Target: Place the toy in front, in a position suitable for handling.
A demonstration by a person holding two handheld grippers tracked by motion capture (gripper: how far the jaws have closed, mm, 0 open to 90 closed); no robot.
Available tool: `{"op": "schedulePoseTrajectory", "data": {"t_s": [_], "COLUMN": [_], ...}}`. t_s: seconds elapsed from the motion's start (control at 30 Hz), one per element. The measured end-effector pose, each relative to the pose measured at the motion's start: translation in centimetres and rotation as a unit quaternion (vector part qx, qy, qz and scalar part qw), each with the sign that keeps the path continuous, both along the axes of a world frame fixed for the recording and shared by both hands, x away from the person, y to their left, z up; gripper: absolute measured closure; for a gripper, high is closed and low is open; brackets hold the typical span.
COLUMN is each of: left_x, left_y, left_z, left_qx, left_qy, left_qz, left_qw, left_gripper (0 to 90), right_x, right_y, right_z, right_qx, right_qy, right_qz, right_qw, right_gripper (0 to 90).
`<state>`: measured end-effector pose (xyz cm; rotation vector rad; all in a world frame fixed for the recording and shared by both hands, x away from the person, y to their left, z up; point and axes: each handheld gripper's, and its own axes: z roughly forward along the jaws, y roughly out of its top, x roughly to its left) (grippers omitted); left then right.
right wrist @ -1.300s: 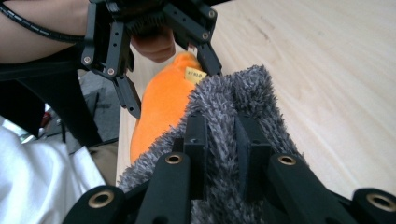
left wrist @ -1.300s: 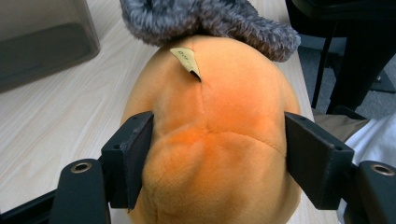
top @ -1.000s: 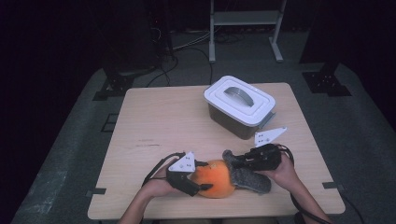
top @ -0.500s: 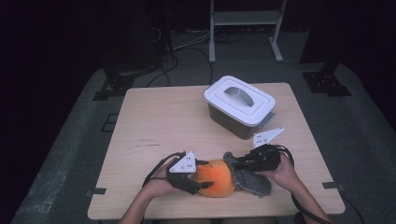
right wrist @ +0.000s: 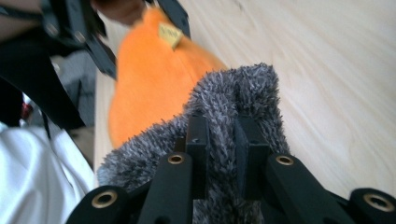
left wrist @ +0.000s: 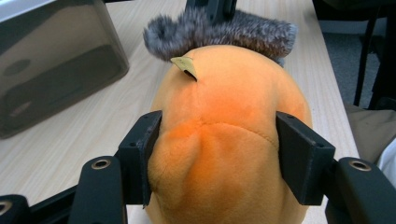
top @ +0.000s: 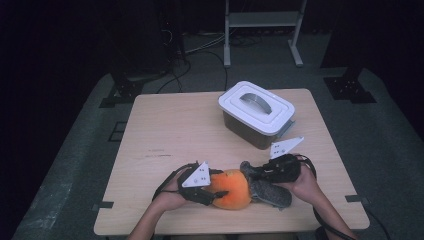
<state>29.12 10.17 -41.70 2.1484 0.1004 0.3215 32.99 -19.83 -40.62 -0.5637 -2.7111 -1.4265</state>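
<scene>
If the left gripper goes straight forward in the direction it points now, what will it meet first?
The left gripper is clamped on the orange plush, so it would carry that along. Next in line is probably the grey furry piece touching the plush, pinched by the right gripper.

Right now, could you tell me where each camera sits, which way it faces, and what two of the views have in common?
High view: above the person's side, looking forward and down on the table; both forearms, left tongs and right tongs show.
Left gripper view: on the left tongs, looking along its jaws, which clasp the orange plush; box beyond.
Right gripper view: on the right tongs, jaws pinching the grey fur.
Both gripper views share plush and fur.
</scene>
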Motion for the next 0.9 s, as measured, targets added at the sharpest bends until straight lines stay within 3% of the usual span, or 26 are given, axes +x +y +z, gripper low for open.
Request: {"op": "schedulePoseTrajectory", "data": {"t_s": [0.07,0.1,0.13,0.23,0.27,0.37,0.5,0.57,0.67,0.73,0.83,0.87,0.9], "left_x": [-0.1,-0.1,-0.1,-0.2,-0.3,-0.3,-0.2,-0.1,-0.2,-0.3,-0.2,-0.1,-0.1], "left_y": [-0.1,-0.1,-0.2,-0.4,-0.4,-0.3,-0.4,-0.4,-0.5,-0.5,-0.4,-0.3,-0.3], "left_z": [0.0,0.0,0.0,0.1,0.0,0.0,0.0,0.0,0.0,0.0,0.0,0.0,0.0], "left_qx": [0.0,0.0,0.0,0.006,0.006,0.004,0.001,0.0,0.0,0.001,-0.003,-0.009,-0.009], "left_qy": [-0.003,-0.003,-0.004,-0.008,-0.009,-0.008,-0.001,0.001,0.001,0.0,0.004,0.018,0.018], "left_qz": [-0.001,-0.001,-0.003,-0.007,-0.008,-0.011,-0.013,-0.013,-0.017,-0.017,-0.018,-0.019,-0.019], "left_qw": [1.0,1.0,1.0,0.9999,0.9999,0.9999,0.9999,0.9999,0.9999,0.9999,0.9998,0.9996,0.9996], "left_gripper": [37.0,37.0,36.9,36.7,36.7,37.0,36.9,36.7,36.4,36.4,35.3,33.6,30.5], "right_x": [-0.2,-0.2,-0.4,-0.6,-0.5,-0.3,0.0,-0.1,-0.5,-0.7,-0.8,-0.7,-0.7], "right_y": [0.1,0.1,0.5,1.1,1.5,1.3,0.4,0.3,0.6,1.2,1.9,2.3,2.3], "right_z": [0.7,0.7,1.3,1.4,1.0,0.8,0.4,0.5,1.9,2.3,2.2,1.6,1.6], "right_qx": [0.029,0.029,0.053,0.05,0.041,0.043,0.015,0.02,0.067,0.073,0.065,0.047,0.047], "right_qy": [-0.003,-0.003,-0.005,-0.01,-0.006,0.005,0.013,0.01,-0.001,-0.005,-0.005,0.001,0.001], "right_qz": [0.005,0.005,0.016,0.025,0.032,0.035,0.025,0.022,0.033,0.04,0.044,0.048,0.048], "right_qw": [0.9996,0.9996,0.9985,0.9984,0.9987,0.9985,0.9995,0.9995,0.9972,0.9965,0.9969,0.9977,0.9977], "right_gripper": [77.3,77.3,77.3,77.1,77.0,77.1,77.2,77.2,77.3,77.1,76.8,76.8,76.8]}}
